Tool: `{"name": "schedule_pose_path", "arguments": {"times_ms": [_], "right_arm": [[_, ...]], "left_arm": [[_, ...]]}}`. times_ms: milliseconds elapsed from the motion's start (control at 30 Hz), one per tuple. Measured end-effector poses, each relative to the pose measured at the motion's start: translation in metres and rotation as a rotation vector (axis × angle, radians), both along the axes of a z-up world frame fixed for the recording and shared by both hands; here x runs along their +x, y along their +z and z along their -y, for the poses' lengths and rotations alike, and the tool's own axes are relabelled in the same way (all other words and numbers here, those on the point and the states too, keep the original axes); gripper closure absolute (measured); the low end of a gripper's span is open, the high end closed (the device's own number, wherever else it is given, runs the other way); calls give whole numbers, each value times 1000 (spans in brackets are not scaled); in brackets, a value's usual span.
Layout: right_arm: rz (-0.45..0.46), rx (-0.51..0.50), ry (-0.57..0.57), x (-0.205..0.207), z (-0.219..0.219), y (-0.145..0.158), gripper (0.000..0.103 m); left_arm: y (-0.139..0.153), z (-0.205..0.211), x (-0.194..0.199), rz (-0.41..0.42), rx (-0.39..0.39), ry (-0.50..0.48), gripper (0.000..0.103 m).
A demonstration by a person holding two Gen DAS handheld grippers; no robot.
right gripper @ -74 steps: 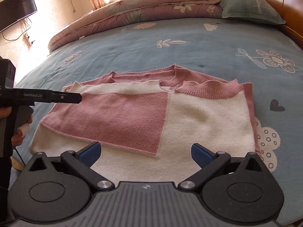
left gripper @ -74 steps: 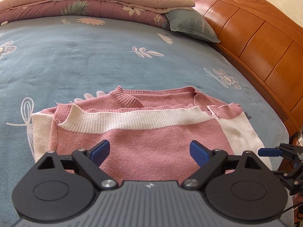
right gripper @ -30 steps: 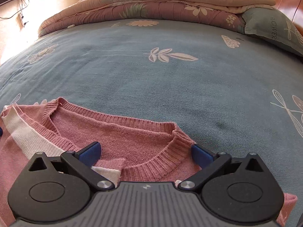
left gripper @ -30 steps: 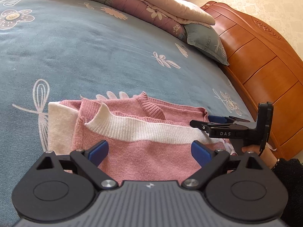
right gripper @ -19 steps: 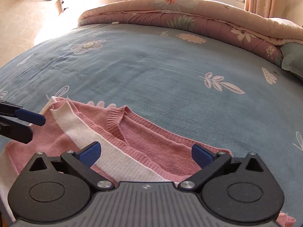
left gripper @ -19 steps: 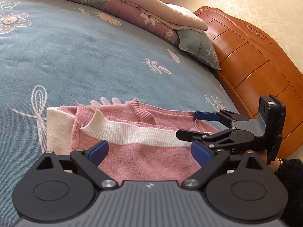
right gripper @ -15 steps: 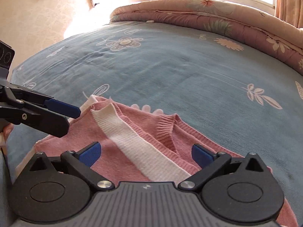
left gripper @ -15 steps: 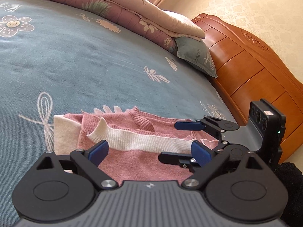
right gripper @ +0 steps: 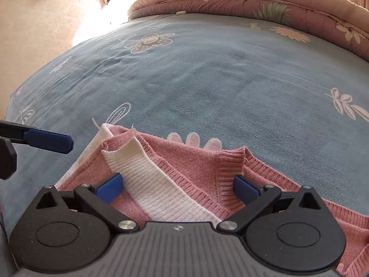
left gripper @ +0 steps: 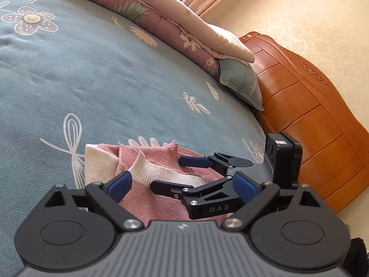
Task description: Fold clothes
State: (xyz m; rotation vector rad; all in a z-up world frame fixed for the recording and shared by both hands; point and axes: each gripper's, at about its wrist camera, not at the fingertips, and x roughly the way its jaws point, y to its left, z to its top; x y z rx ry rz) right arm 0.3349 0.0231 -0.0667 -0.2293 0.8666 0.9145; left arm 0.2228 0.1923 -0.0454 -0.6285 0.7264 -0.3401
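Pink-and-cream sweater (left gripper: 147, 180) partly folded, lying near bed's (left gripper: 92, 73) front edge, cream ribbed band across top. Right gripper (left gripper: 170, 173) over sweater, fingers spread wide, gripping nothing. Left gripper (left gripper: 182, 184) just beside it, fingers wide, empty. Rolled quilt (left gripper: 161, 20) along far edge; pillow (left gripper: 242, 83) against wooden headboard (left gripper: 311, 120).

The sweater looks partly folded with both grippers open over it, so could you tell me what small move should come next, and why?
Probably ease the right gripper down and shut it on the sweater's layered edge at the white ribbed band. Both grippers are open and hold nothing, and that band lies between the right fingers. The left gripper is open over the pink panel.
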Motion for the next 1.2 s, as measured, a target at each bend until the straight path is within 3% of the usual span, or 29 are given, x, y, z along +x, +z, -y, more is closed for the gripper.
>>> {"name": "schedule_pose_path", "arguments": {"times_ms": [133, 267, 500, 633, 733, 800, 933, 1100, 1200], "right_arm": [[51, -10, 11, -35, 27, 22, 0], [60, -51, -87, -72, 74, 18, 0], [57, -122, -272, -131, 150, 6, 0], [110, -135, -337, -142, 154, -6, 0], [126, -170, -370, -144, 145, -7, 0], [121, -161, -399, -142, 145, -6, 0], [154, -144, -410, -148, 146, -10, 0], [169, -143, -423, -149, 145, -11, 0], [169, -147, -429, -149, 143, -10, 0]], "left_arm": [[0, 3, -1, 0, -3, -8, 9], [1, 12, 0, 2, -2, -31, 9], [5, 62, 11, -2, 31, -153, 9], [-9, 89, 26, -69, 53, -208, 9], [-23, 99, 33, -130, 122, -170, 9], [-20, 95, 31, -121, 112, -151, 9], [-6, 84, 24, -87, 169, -88, 9], [-6, 74, 24, -102, 89, -128, 9], [-11, 81, 24, -119, 136, -129, 9]]}}
